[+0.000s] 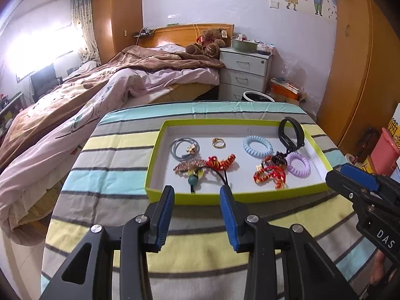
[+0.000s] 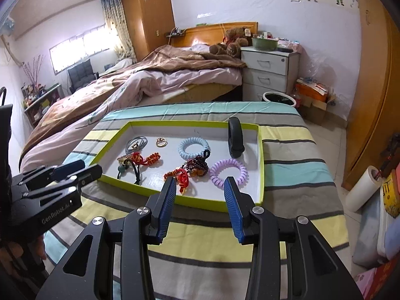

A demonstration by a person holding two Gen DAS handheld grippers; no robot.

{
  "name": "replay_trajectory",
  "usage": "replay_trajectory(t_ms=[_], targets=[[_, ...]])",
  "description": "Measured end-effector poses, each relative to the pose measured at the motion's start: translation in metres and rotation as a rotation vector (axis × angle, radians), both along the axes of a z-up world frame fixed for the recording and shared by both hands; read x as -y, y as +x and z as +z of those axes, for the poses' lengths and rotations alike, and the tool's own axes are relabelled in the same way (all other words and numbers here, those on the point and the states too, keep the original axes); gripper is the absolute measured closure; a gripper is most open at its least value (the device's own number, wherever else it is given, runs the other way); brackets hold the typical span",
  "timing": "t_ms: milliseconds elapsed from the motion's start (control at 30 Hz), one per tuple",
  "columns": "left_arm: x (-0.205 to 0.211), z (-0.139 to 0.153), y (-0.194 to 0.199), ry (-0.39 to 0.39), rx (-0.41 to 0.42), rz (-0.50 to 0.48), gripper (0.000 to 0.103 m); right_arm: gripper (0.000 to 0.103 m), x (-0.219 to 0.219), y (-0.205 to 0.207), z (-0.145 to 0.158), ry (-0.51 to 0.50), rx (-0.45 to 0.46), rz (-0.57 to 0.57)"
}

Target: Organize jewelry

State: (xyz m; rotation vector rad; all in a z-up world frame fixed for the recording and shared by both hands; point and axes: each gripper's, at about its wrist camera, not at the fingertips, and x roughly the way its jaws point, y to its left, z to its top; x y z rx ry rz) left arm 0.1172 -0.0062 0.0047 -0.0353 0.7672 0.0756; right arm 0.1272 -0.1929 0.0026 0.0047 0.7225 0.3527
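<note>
Both grippers empty, short of the tray; no piece picked yet.

Left wrist view: left gripper released, jaws apart at the near rim of the green-edged tray; inside lie gold ring, blue coil tie, red knots.
Right wrist view: right gripper released above purple coil tie; the next move probably calls for descending onto one item.

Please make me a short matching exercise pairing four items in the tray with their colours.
Items:
1. spiral hair tie by the ring
2. spiral hair tie near the tray's right wall
3. ring
4. wristband

Colours:
A. black
B. gold
C. light blue
D. lilac

Pairs: 1-C, 2-D, 3-B, 4-A
</note>
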Motion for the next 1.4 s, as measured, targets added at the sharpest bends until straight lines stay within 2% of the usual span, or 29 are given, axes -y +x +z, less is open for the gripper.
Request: replay_trajectory(t_ms=[300,433,600,733,1400], targets=[[0.001,0.004,-0.035,0.005,0.026,0.028,0.066,0.062,0.003,-0.035,0.01,0.0,0.07,-0.044],[0.009,0.009,-0.045,0.05,0.037,0.036,0.066,0.062,0.005,-0.048,0.015,0.007,0.086,-0.05],[0.015,0.014,-0.058,0.01,0.071,0.005,0.066,0.062,0.005,-0.066,0.018,-0.001,0.112,-0.061],[0.018,0.019,-0.062,0.017,0.08,0.006,0.066,0.062,0.004,-0.076,0.025,-0.002,0.139,-0.055],[0.017,0.02,-0.068,0.006,0.082,0.007,0.066,0.062,0.004,-0.079,0.028,-0.02,0.156,-0.075]])
